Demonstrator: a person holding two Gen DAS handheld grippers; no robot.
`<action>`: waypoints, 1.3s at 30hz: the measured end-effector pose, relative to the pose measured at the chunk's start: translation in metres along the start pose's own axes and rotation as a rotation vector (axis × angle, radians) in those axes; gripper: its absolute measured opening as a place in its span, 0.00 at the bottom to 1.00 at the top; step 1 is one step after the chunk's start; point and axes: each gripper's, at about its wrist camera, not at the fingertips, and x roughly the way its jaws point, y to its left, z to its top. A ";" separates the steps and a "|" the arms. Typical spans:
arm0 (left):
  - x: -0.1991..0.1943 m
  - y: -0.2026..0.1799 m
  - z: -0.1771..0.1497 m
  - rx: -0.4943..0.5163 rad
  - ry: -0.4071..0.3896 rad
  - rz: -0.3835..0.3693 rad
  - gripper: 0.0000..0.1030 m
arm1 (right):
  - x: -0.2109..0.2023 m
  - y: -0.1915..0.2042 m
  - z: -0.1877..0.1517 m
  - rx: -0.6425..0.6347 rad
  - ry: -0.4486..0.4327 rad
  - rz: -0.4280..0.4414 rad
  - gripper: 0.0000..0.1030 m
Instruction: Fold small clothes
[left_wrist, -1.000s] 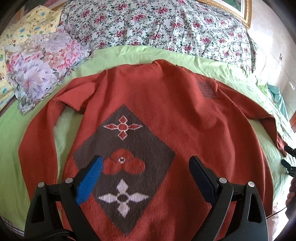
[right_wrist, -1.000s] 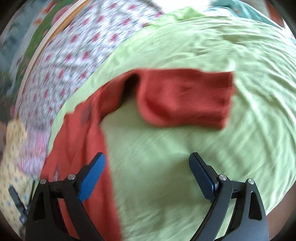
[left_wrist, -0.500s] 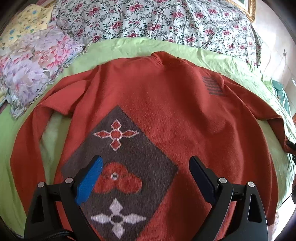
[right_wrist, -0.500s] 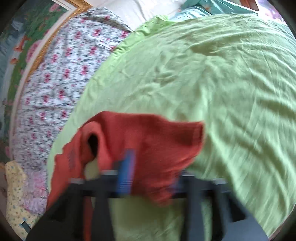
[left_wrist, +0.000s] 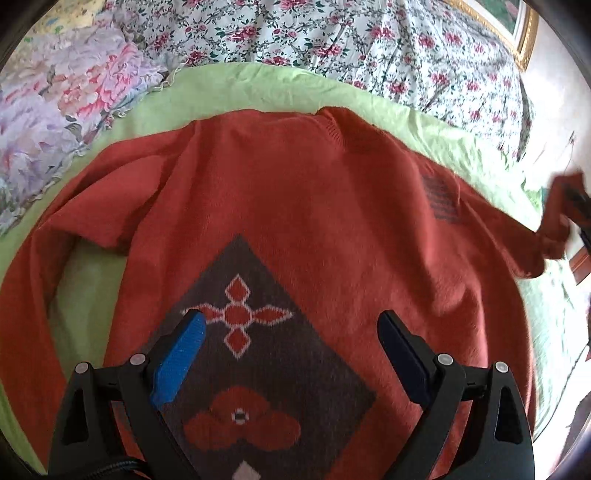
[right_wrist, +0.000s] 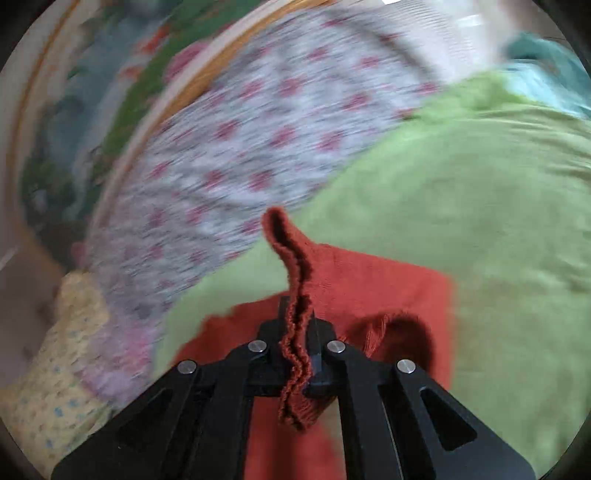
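A rust-orange knitted sweater (left_wrist: 295, 206) with a dark diamond pattern lies flat on a green bedsheet (left_wrist: 236, 88). My left gripper (left_wrist: 291, 328) is open and empty, hovering over the diamond pattern. My right gripper (right_wrist: 297, 332) is shut on the sweater's sleeve cuff (right_wrist: 295, 295) and holds it lifted above the sheet. In the left wrist view the lifted sleeve end (left_wrist: 557, 225) shows at the far right, with the right gripper (left_wrist: 580, 210) blurred beside it. The sweater's left sleeve (left_wrist: 26, 295) lies along the left side.
A floral quilt (left_wrist: 332, 37) lies at the head of the bed. A flowered pillow (left_wrist: 55, 107) sits at the left. A gold picture frame (left_wrist: 524, 40) hangs at the back right. The green sheet (right_wrist: 480, 192) spreads to the right in the blurred right wrist view.
My right gripper closed on the sleeve cuff and lifted it off the sheet, swinging left. My left gripper moved forward over the sweater, still open.
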 end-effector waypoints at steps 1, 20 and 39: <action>0.000 0.003 0.003 -0.007 -0.001 -0.013 0.92 | 0.016 0.013 -0.003 -0.017 0.030 0.030 0.05; 0.040 0.027 0.030 -0.069 0.075 -0.184 0.92 | 0.214 0.137 -0.142 -0.107 0.582 0.283 0.57; 0.107 0.020 0.102 -0.240 0.085 -0.308 0.02 | 0.046 0.023 -0.107 0.070 0.284 0.087 0.57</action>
